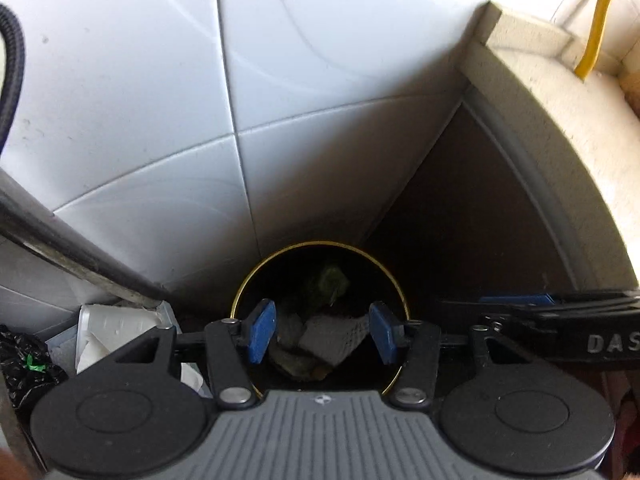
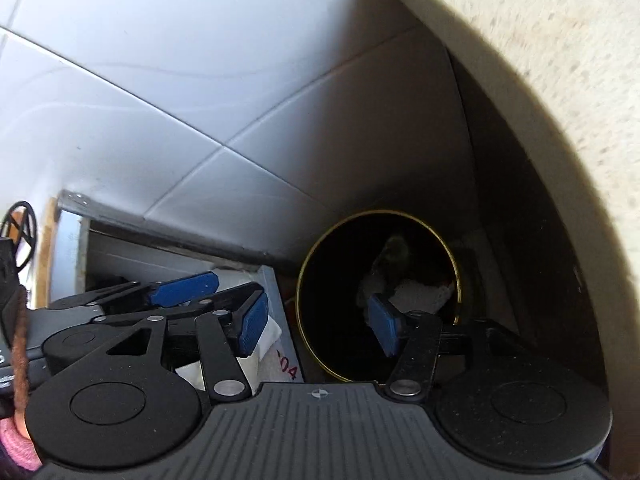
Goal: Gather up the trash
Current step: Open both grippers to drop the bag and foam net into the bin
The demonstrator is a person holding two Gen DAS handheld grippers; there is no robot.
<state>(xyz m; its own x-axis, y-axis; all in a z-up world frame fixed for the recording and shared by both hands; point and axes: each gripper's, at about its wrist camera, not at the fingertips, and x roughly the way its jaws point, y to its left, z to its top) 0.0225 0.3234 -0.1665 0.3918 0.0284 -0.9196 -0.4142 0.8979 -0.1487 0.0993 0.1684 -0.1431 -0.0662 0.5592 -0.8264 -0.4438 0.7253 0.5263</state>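
Observation:
A round black bin with a gold rim (image 1: 320, 243) stands on the floor against a cream wall. Crumpled white paper (image 1: 332, 336) and a greenish wad (image 1: 328, 280) lie inside it. My left gripper (image 1: 323, 332) hovers open right over the bin mouth, nothing between its blue pads. My right gripper (image 2: 319, 328) is also open and empty; its right pad hangs over the bin (image 2: 332, 272) and its left pad over a box beside it. The paper (image 2: 420, 294) shows in this view too. Each gripper appears at the edge of the other's view.
White floor tiles (image 1: 160, 100) spread ahead. Left of the bin is a grey box (image 2: 280, 320) holding white paper and plastic scraps (image 1: 116, 328), with a black bag (image 1: 24, 364) beside it. A cream ledge (image 1: 560, 120) curves on the right, with a yellow cable (image 1: 596, 32) above.

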